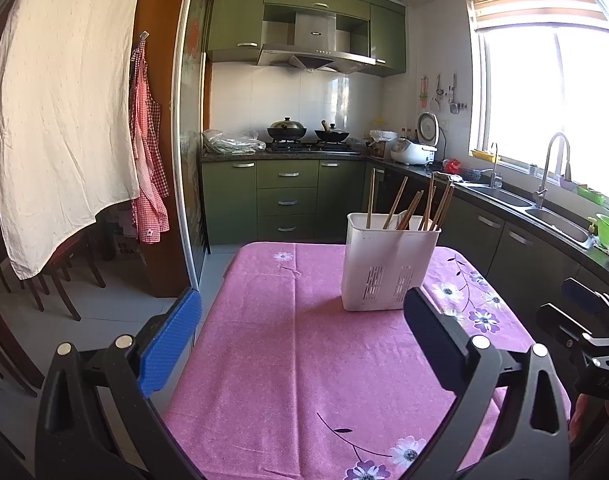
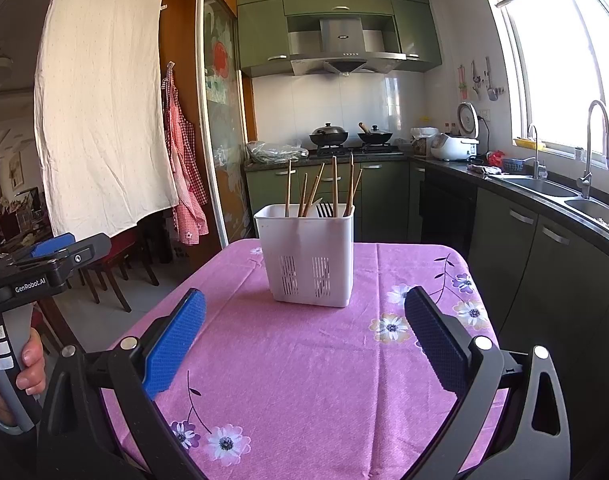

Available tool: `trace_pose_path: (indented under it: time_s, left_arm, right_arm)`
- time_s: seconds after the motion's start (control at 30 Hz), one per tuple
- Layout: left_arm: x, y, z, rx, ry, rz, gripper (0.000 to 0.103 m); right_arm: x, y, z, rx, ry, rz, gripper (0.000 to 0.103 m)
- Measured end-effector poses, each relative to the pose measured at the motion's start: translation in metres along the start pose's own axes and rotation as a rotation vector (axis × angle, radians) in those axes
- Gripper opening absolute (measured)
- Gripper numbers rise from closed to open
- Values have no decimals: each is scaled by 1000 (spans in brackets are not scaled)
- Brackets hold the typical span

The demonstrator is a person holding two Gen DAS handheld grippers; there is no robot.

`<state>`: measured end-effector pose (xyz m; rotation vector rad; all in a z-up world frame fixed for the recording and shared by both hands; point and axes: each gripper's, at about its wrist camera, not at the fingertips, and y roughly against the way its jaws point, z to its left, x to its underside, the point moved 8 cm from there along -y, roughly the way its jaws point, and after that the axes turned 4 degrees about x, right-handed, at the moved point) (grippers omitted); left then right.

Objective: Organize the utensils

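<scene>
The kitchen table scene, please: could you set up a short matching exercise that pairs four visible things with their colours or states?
Column one:
1. utensil holder
2. tablecloth
3. chopsticks
4. left gripper

Column two:
A. pink with printed flowers
B. open and holding nothing
C. white with slotted vents low on its side
D. standing upright, wooden, in the holder

Pairs: 1-C, 2-A, 3-D, 4-B.

The right gripper is open as well, and the holder stands on the tablecloth beyond both.
</scene>
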<state>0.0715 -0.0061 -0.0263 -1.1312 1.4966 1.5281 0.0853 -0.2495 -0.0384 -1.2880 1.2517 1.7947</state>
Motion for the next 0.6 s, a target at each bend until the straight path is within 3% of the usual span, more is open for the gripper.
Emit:
trace_pose_path:
  time_s: [0.6]
  left_arm:
    - [6,-7,-3,39,13,47,96]
  right_arm:
    - [1,-2,1,-1,-4,5,98]
